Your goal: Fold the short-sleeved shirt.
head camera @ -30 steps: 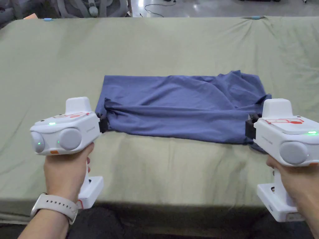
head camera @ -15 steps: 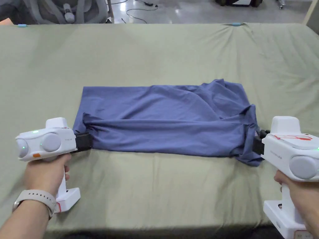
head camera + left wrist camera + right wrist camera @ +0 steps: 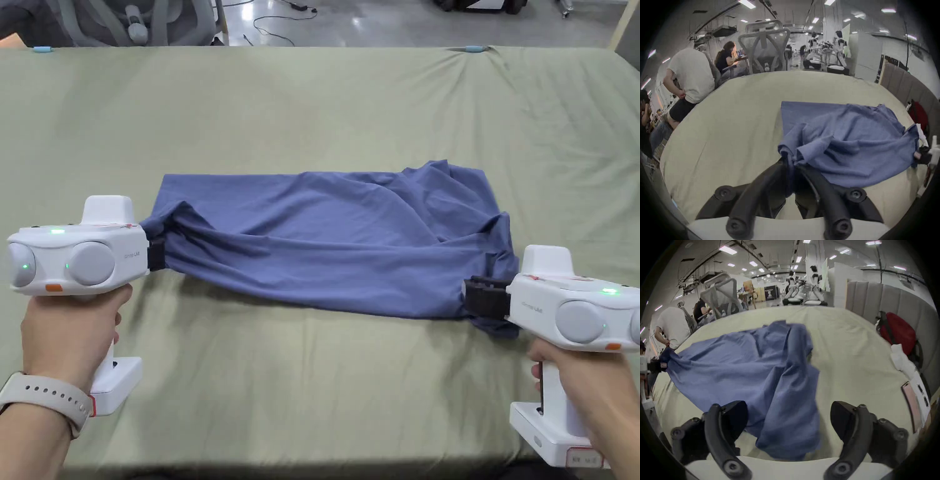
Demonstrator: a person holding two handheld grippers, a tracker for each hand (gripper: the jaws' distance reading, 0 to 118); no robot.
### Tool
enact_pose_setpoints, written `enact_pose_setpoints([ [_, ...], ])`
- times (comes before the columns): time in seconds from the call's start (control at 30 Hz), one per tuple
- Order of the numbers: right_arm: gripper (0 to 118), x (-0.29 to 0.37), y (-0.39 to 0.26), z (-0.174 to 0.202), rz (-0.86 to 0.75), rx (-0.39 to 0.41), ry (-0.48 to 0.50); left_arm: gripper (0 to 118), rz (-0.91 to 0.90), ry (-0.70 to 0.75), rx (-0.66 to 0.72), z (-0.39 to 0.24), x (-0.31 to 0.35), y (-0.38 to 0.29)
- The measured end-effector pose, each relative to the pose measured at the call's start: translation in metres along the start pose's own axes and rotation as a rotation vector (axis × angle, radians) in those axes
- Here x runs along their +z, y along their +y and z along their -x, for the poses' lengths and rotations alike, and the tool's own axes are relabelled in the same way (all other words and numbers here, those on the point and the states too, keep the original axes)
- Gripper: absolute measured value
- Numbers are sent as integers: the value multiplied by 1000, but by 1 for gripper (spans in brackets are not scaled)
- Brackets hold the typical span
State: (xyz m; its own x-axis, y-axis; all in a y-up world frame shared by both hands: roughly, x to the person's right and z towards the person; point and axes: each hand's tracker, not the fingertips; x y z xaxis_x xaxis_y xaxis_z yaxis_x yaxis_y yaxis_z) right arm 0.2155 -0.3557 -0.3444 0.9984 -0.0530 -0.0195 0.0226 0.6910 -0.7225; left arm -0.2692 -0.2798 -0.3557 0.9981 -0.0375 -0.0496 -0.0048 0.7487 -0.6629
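Observation:
A blue short-sleeved shirt lies folded lengthwise across the olive-green table. My left gripper is shut on the shirt's near left corner and holds it raised off the table. The left gripper view shows its jaws pinching bunched fabric of the shirt. My right gripper sits at the shirt's near right end, pointing left. In the right gripper view its jaws stand wide apart, with a loose flap of the shirt lying between them, untouched by either jaw.
An office chair stands beyond the table's far edge. A red backpack and white cloths rest off the table's right side. A person in a white top stands past the far left corner.
My left gripper has risen and lifted the shirt's left corner off the table. My right gripper has dropped a little and turned to point left along the near edge.

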Motion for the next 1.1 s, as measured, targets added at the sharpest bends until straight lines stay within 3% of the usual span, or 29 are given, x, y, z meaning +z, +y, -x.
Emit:
enact_pose_setpoints([
  [0.07, 58, -14, -2, 0, 50, -1, 32, 6, 2, -8, 6, 1, -6, -2],
  [0.1, 52, -17, -1, 0, 65, 1, 5, 6, 11, -10, 6, 2, -7, -3],
  [0.13, 34, -13, 2, -1, 42, 0, 0, 6, 19, -14, 9, 3, -9, -6],
  [0.17, 8, -6, 7, -5, 34, -20, 30, 5, 23, -14, 16, 4, -7, -9],
  [0.23, 7, 12, 16, -8, -2, -32, 75, 5, 22, -31, 39, 8, -1, -11],
  [0.33, 7, 43, 29, -4, -74, 61, 24, 5, -8, -49, 51, 10, 20, -11],
  [0.53, 7, 85, 28, 0, -20, 118, 44, 5, -15, -79, 75, 20, 48, -24],
  [0.77, 7, 66, -18, 2, 72, 84, 48, 5, 82, -111, 148, 31, 28, -76],
  [0.8, 8, 67, -20, 2, 63, 79, 51, 9, 78, -108, 160, 31, 29, -78],
  [0.83, 23, 70, -17, 4, 51, 73, 27, 29, 63, -81, 176, 29, 33, -77],
  [0.9, 80, 75, -5, 4, 22, 85, -38, 79, -44, 23, 158, 25, 47, -67],
  [0.93, 108, 84, 1, 8, -30, 93, -27, 96, -79, 18, 143, 23, 54, -60],
  [0.97, 115, 94, 8, 13, -97, 91, -14, 98, -110, -5, 121, 17, 63, -50],
  [1.1, 113, 113, 40, 53, -262, 95, 14, 98, -186, -34, -10, -27, 73, -20],
])
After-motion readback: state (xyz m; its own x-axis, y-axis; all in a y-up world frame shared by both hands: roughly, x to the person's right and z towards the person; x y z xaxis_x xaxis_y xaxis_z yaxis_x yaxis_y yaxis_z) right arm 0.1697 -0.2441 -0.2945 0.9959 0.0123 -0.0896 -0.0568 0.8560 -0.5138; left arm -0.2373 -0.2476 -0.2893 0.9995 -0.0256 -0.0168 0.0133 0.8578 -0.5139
